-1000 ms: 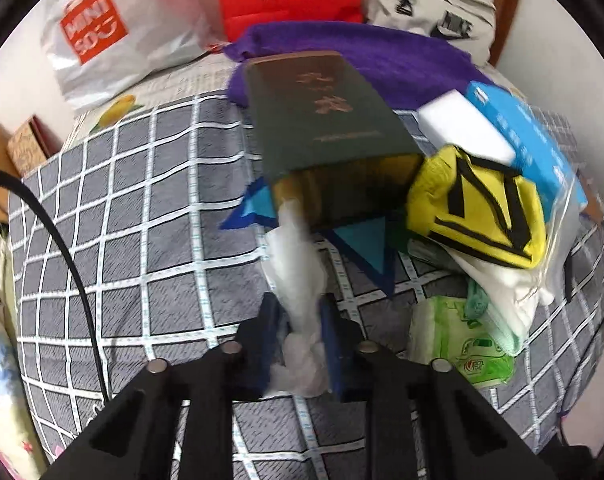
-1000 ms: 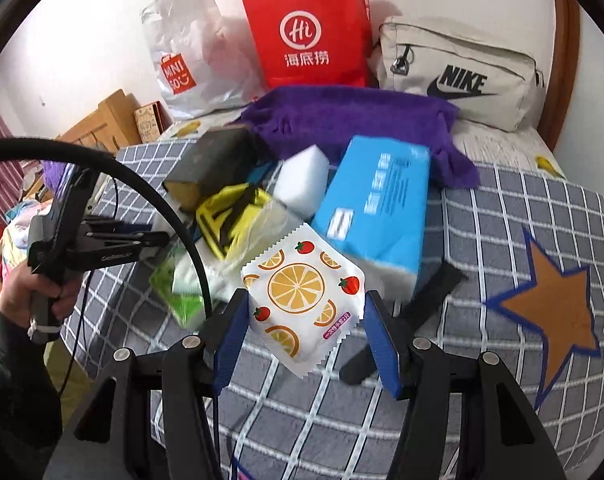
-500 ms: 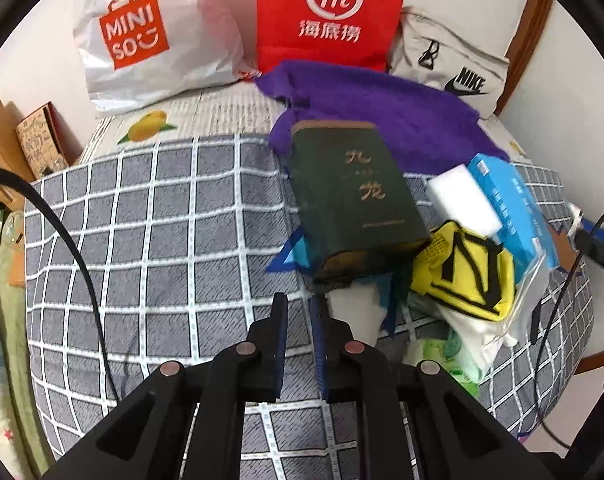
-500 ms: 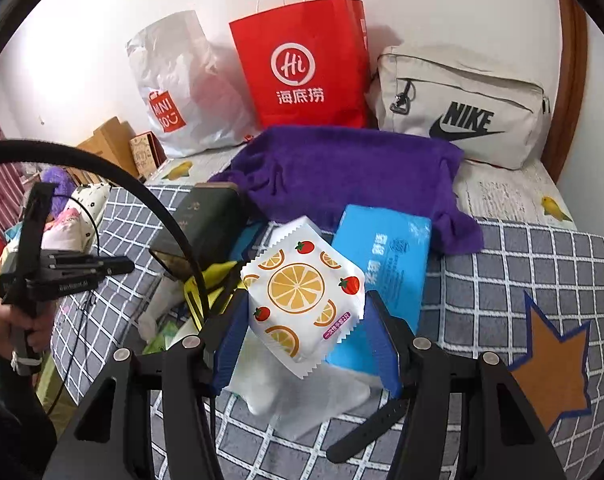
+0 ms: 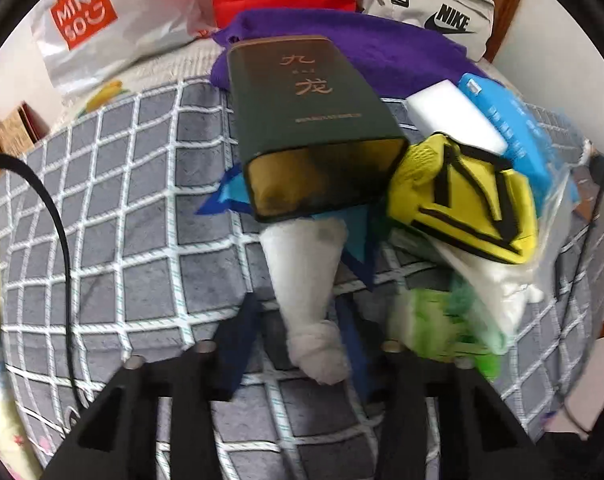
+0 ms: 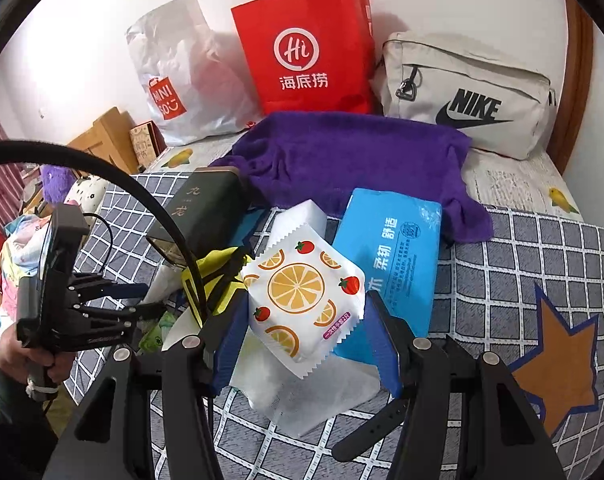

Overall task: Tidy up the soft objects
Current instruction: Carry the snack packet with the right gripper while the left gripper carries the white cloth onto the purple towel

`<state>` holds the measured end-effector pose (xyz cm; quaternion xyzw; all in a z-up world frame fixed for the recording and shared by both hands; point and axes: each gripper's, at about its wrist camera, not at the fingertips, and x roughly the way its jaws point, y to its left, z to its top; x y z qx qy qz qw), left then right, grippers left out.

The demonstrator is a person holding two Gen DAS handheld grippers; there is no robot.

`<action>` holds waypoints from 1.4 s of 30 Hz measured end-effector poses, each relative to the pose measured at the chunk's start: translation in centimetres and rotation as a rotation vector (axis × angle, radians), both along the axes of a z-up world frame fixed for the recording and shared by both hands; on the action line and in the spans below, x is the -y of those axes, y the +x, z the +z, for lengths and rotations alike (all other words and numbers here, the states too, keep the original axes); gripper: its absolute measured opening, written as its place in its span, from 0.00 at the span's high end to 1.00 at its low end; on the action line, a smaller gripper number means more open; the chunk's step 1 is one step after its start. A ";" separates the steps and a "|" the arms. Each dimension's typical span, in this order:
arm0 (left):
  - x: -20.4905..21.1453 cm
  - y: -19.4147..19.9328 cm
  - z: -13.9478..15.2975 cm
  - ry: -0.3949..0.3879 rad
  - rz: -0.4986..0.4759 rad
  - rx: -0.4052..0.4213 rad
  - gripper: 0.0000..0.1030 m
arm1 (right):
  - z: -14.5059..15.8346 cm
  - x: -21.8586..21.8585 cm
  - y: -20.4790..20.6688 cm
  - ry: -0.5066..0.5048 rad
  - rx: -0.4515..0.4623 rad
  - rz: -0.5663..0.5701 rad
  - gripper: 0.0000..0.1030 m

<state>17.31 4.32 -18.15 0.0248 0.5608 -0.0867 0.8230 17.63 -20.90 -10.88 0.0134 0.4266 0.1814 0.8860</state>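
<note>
Soft white knotted cloth (image 5: pixel 308 300) lies on the checked bed between the spread jaws of the left gripper (image 5: pixel 298 344) (released), awaiting a clench, while the right gripper (image 6: pixel 302 332) grasps an orange-printed white packet (image 6: pixel 302 296).

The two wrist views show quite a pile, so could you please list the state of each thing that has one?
Left gripper: open, around the white cloth.
White cloth: twisted, one end inside the box.
Dark green box: lying flat, end open.
Right gripper: shut on the orange-print packet.
Orange-print packet: sealed, lifted.
Red paper bag: upright.
</note>
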 end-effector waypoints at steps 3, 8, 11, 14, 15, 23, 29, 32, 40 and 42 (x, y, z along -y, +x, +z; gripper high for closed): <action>0.0 -0.1 0.0 0.035 -0.010 0.020 0.85 | -0.4 0.1 0.0 0.002 -0.011 -0.002 0.45; -1.3 0.4 1.0 -0.017 0.012 0.018 0.85 | -0.4 0.2 0.3 0.001 -0.007 -0.004 0.45; -1.9 0.3 2.0 -0.037 0.016 0.035 0.85 | 0.0 0.4 0.5 0.000 0.007 -0.005 0.45; -2.6 0.4 3.0 -0.047 0.030 0.052 0.85 | 0.5 0.7 0.9 -0.001 0.022 -0.008 0.45; -2.9 0.5 3.5 -0.045 0.035 0.059 0.85 | 0.7 0.9 1.2 -0.002 0.028 -0.012 0.45; -4.7 2.0 7.5 -0.094 0.073 0.148 0.85 | 1.8 1.7 2.9 -0.004 0.058 -0.026 0.45; -4.6 4.5 10.2 -0.059 0.067 0.229 0.85 | 2.8 2.3 5.0 -0.036 0.088 -0.040 0.45; -3.9 6.3 11.1 -0.062 0.057 0.257 0.85 | 3.2 2.6 6.3 -0.041 0.094 -0.045 0.45; -1.7 10.7 13.1 -0.094 0.014 0.308 0.85 | 4.7 2.7 11.0 -0.055 0.120 -0.052 0.45; -1.1 11.9 13.2 -0.089 0.012 0.306 0.85 | 4.8 2.6 12.4 -0.071 0.123 -0.056 0.45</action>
